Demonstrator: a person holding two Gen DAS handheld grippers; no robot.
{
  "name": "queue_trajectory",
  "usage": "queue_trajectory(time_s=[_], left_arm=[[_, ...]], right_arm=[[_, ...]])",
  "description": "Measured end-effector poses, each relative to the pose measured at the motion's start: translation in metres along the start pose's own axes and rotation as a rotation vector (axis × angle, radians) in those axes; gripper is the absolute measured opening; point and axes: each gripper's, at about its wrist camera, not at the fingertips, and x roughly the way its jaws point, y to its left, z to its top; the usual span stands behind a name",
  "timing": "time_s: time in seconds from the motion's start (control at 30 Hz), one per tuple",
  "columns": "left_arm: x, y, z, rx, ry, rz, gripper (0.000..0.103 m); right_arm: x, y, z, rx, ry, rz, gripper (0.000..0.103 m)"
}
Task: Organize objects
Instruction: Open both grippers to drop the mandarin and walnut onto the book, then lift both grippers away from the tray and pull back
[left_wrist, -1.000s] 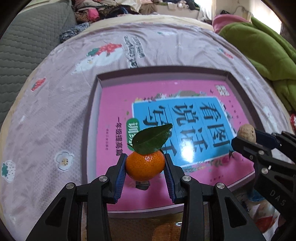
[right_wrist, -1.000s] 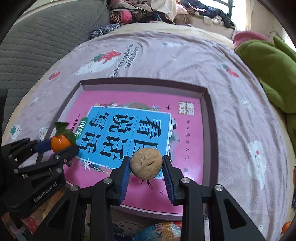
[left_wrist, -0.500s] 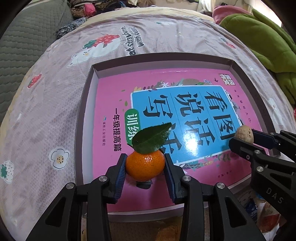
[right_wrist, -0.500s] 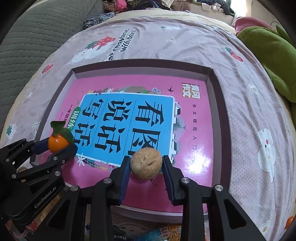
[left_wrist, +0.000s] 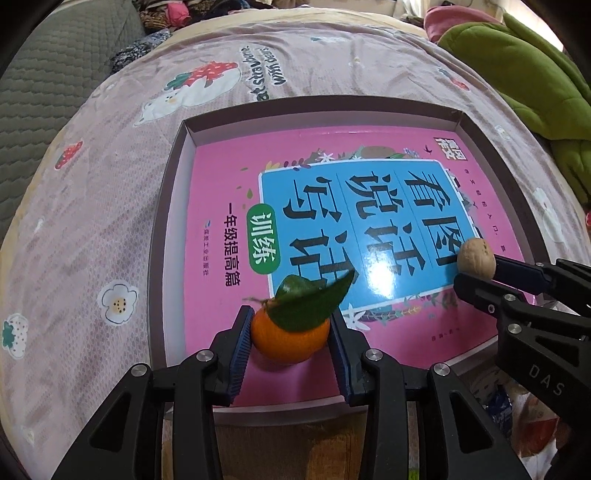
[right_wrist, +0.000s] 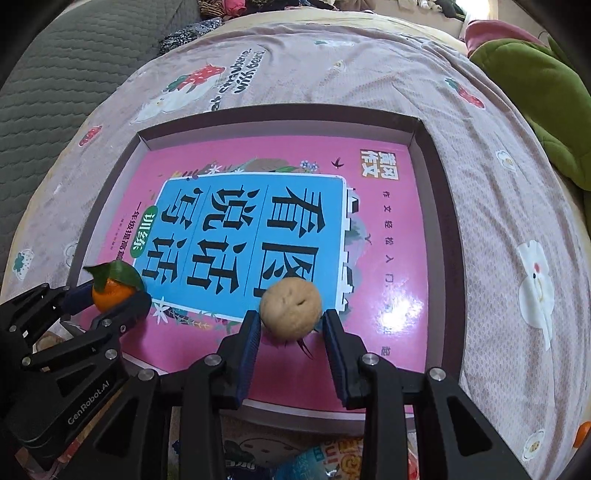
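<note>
My left gripper (left_wrist: 290, 317) is shut on an orange tangerine (left_wrist: 290, 341) with a green leaf, low over the near left of a pink book (left_wrist: 221, 177). The book lies inside a shallow purple box (left_wrist: 317, 105). My right gripper (right_wrist: 290, 317) stands over the book's near middle and its jaws are opening. A tan walnut (right_wrist: 290, 308) sits between its pads at the fingertips, with a thin gap on the right side. The right wrist view also shows the tangerine (right_wrist: 110, 295) in the left gripper (right_wrist: 112, 295) at the left.
The box rests on a mauve bedspread (right_wrist: 498, 221) printed with strawberries and flowers. A green blanket (left_wrist: 535, 74) lies at the right, a grey quilted cushion (right_wrist: 55, 74) at the left. Snack packets (right_wrist: 314, 458) lie in front of the box.
Both grippers have come closer to the book in the box. The walnut has slid towards the right gripper's fingertips as the pads eased apart. The tangerine stays clamped.
</note>
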Motion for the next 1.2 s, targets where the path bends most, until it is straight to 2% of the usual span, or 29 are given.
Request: queue_trajectory(time_s=[0.1,0.2,0.33,0.47,0.87,1.2], left_arm=[[-0.003,-0.003,-0.002,0.017,0.002,0.017,0.041],[-0.009,-0.005,-0.003,0.027,-0.007,0.013,0.041],[-0.019,-0.004,-0.001,0.012,-0.017,0.0,0.054],[-0.033,-0.001,0.0,0.005,-0.033,0.002,0.058],[-0.071,0.006,-0.004,-0.012,-0.074,0.001,0.061],[-0.115,0.013,-0.007,-0.037,-0.142,0.012,0.061]], right_arm=[[-0.001,0.0,-0.001,0.0,0.014,0.019,0.042],[-0.005,0.0,-0.002,-0.002,0.013,0.006,0.044],[-0.016,-0.001,-0.002,0.009,-0.002,0.012,0.044],[-0.031,0.001,-0.003,-0.001,-0.027,0.009,0.044],[-0.078,0.014,-0.011,-0.036,-0.094,0.008,0.044],[-0.121,0.021,-0.016,-0.049,-0.161,0.0,0.044]])
